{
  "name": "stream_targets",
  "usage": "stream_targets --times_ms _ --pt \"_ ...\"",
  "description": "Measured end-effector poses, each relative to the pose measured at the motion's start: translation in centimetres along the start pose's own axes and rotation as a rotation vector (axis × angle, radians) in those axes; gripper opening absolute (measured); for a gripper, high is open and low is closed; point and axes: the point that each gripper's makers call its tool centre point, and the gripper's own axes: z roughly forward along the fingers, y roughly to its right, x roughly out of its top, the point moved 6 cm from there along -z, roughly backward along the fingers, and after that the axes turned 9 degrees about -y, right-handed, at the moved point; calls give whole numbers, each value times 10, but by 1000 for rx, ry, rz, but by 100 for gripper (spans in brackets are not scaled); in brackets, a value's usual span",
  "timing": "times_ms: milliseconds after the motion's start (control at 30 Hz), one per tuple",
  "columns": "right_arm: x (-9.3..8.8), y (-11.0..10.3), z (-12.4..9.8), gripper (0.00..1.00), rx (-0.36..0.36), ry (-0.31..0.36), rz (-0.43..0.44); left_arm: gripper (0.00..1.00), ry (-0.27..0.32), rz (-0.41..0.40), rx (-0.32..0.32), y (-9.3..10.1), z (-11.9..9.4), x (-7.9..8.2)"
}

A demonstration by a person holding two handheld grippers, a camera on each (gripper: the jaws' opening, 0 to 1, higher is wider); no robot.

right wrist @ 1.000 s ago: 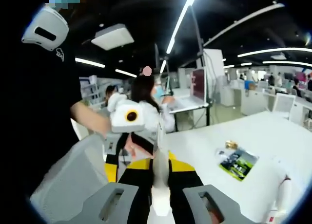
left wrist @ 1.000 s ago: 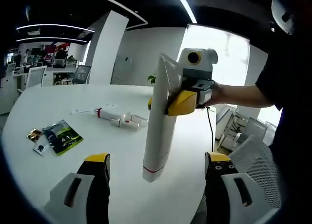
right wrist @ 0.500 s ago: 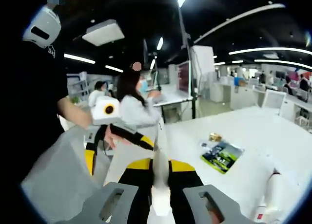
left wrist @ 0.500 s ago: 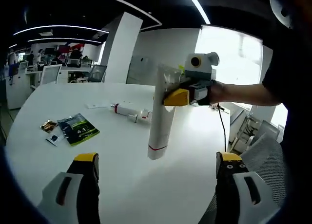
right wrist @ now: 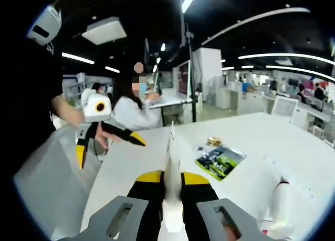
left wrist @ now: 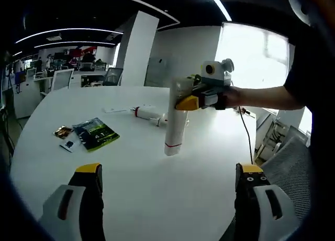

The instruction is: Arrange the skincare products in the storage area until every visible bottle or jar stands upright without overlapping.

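Standing a white tube (left wrist: pixel 176 115) on its cap looks to be the step in hand: the right tongs (left wrist: pixel 189 101) pinch the tube near its crimped top, cap end down, touching or just above the tabletop (left wrist: pixel 136 183) toward the far right of the left gripper view; which of the two I cannot tell. Gripping high keeps the cap free to meet the surface flat, though a tall tube held that way could topple on release. In the right gripper view the tube (right wrist: pixel 170 170) rises edge-on between the pressed-in yellow pads.

The left tongs (left wrist: pixel 167 170) hang spread and empty over the near tabletop, seemingly kept back to leave room, or ready to steady the tube.

Two more white tubes (left wrist: pixel 149 114) lie flat behind the held one, so they likely need uprighting later. Green packets (left wrist: pixel 94 133) and small sachets (left wrist: pixel 64 132) lie at the left, well apart.
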Motion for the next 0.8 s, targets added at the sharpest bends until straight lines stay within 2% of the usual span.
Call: stream_targets --times_ms 233,533,800 --pt "-6 22 1 3 -39 5 -25 99 -10 -18 2 -3 4 -6" --pt "-11 47 -2 3 -45 21 -51 99 -31 -33 -6 -5 14 -10" --pt "-16 61 -2 3 -54 36 -60 97 -44 -36 -12 -8 23 -10"
